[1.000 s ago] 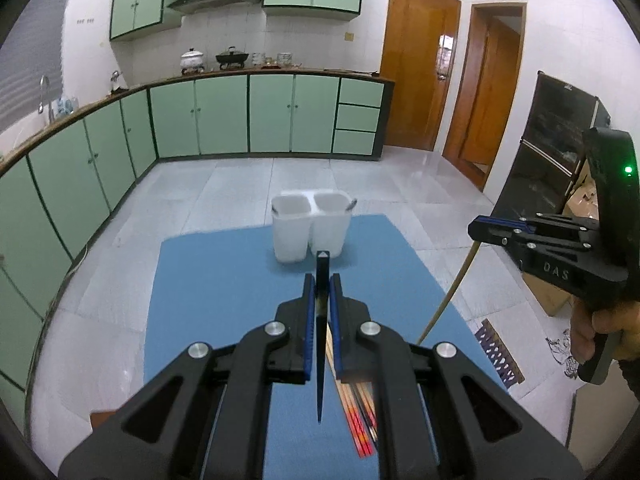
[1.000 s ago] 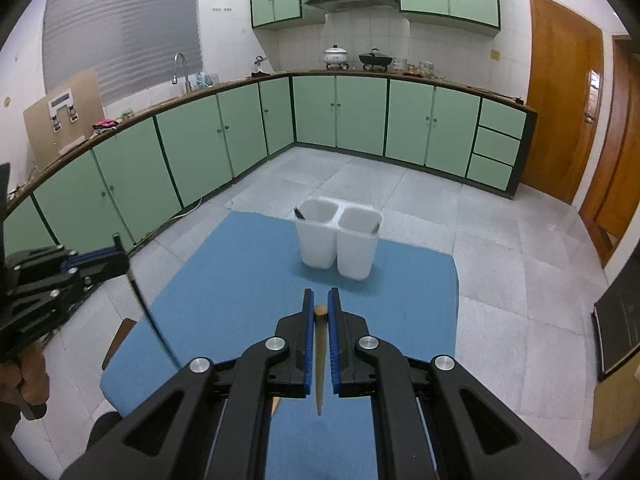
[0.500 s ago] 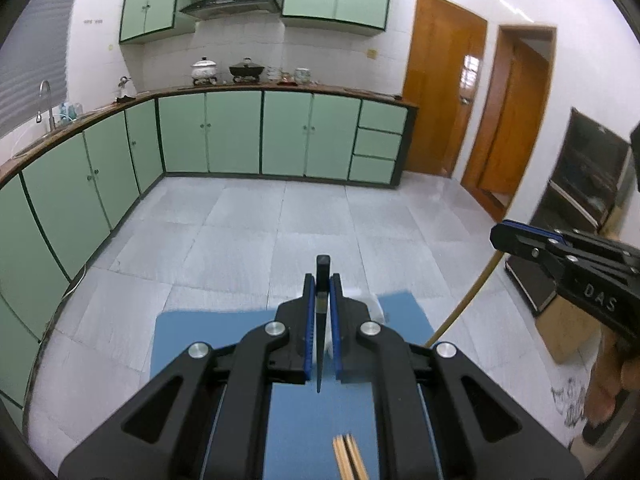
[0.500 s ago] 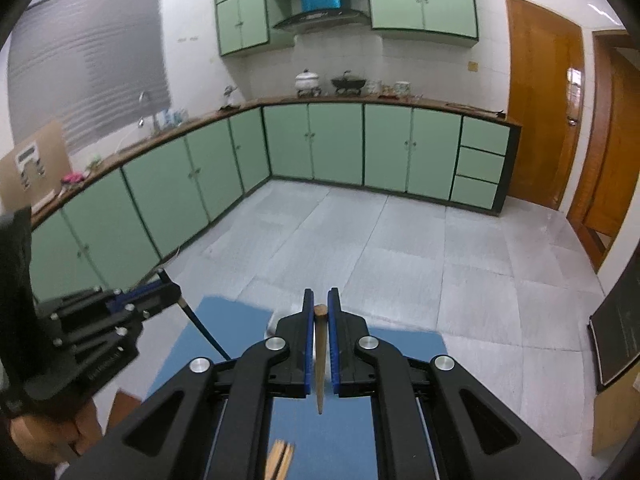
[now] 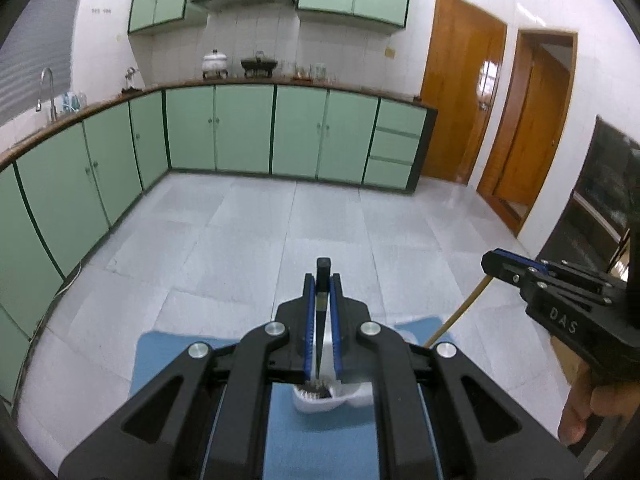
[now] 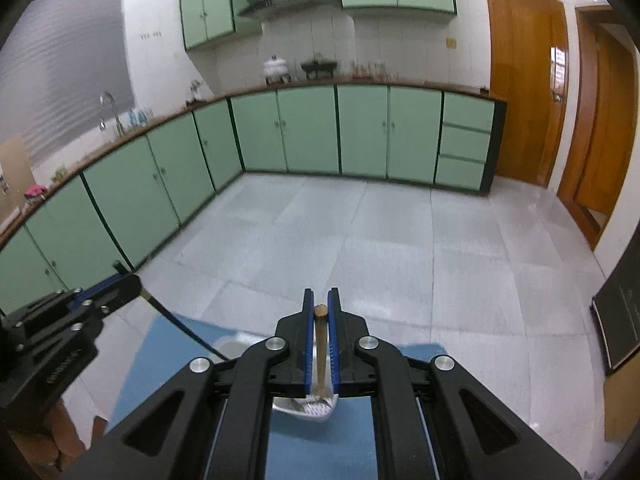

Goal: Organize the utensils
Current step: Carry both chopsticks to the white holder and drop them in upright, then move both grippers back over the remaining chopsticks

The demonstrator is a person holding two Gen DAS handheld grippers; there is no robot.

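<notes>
My left gripper is shut on a black chopstick that hangs point down into the white two-cell holder, mostly hidden under the gripper. My right gripper is shut on a tan wooden chopstick whose tip reaches into the white holder below it. The right gripper shows at the right of the left wrist view with its wooden chopstick. The left gripper shows at the left of the right wrist view with its black chopstick.
The holder stands on a blue mat over a table; the mat also shows in the right wrist view. Beyond is grey tiled floor, green cabinets and wooden doors.
Both grippers have moved forward and over the holder, so it now lies directly beneath them. The chopstick tips have gone down into its cells. The loose chopsticks on the mat have left view.
</notes>
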